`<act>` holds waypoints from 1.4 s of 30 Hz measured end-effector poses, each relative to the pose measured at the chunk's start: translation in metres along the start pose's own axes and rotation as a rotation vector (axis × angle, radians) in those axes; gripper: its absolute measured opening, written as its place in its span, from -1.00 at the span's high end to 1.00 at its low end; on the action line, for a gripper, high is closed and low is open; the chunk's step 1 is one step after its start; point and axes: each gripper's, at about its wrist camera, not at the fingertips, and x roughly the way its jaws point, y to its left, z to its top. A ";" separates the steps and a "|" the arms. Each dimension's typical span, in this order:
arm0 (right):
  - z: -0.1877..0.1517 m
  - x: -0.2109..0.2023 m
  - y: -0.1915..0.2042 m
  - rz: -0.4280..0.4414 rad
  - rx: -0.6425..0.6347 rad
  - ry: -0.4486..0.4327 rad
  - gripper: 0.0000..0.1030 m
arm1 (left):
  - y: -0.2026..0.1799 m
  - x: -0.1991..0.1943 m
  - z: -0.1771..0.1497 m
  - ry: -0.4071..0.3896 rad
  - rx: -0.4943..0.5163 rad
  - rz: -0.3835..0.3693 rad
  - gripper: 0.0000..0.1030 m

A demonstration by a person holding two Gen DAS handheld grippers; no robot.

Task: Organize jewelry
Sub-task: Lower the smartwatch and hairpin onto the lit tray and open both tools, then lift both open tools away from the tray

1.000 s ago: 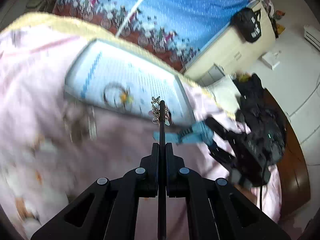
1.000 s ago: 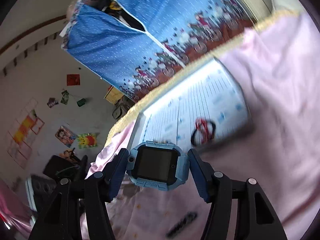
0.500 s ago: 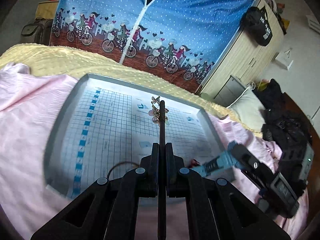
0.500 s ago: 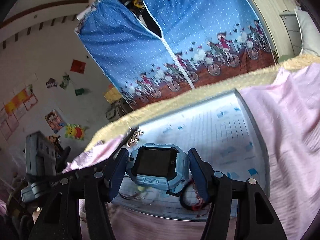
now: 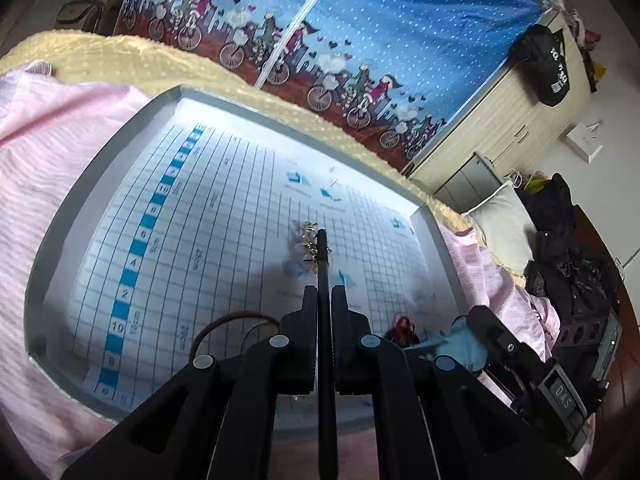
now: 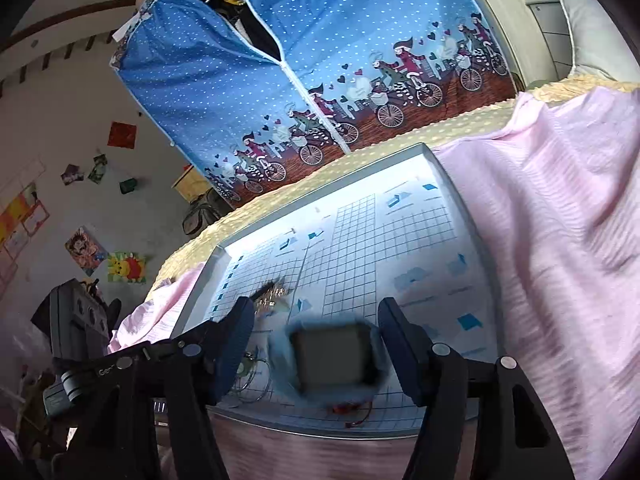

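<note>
Left tongs (image 5: 322,240) at bottom centre of the left view were pressed fully together on a thin dark stick whose tip carried a small gold charm piece (image 5: 307,240), hanging just above the middle of the tray (image 5: 100,168). Judged: charm very light, dangly, snag-prone; pinch stayed on the stiff stick, not the chain bits. Right tongs (image 6: 316,316) at lower centre of the right view stood wide apart, nothing gripped; the blue watch (image 6: 334,356) sat blurred between them, apparently loose over the tray's near edge, contact with the tray floor not clear. Judged: watch stiff plastic body, light, not fragile, smooth sides could slip; best taken across the case sides, strap too floppy. Near it, a red-and-black bracelet (image 6: 352,410) by the near rim and thin wire hoops (image 6: 252,380) at lower left of the right view lay in the tray; a brown ring (image 5: 224,324) showed at lower centre of the left view. The tray rested on a pink bed cover (image 6: 560,240), with a yellow blanket edge (image 5: 120,60) beyond it and a blue printed curtain (image 5: 400,20) across the top of the frame.
</note>
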 end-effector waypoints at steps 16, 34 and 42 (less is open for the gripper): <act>-0.005 -0.076 0.058 -0.126 -0.252 -0.169 -1.00 | -0.051 -0.112 -0.028 -0.271 0.158 0.188 -0.96; -0.093 -0.190 0.135 -0.133 -0.431 -0.272 -1.00 | -0.098 -0.247 -0.127 -0.484 0.294 0.246 -0.97; -0.132 -0.214 0.140 -0.159 -0.414 -0.264 -1.00 | -0.085 -0.263 -0.168 -0.467 0.319 0.341 -0.97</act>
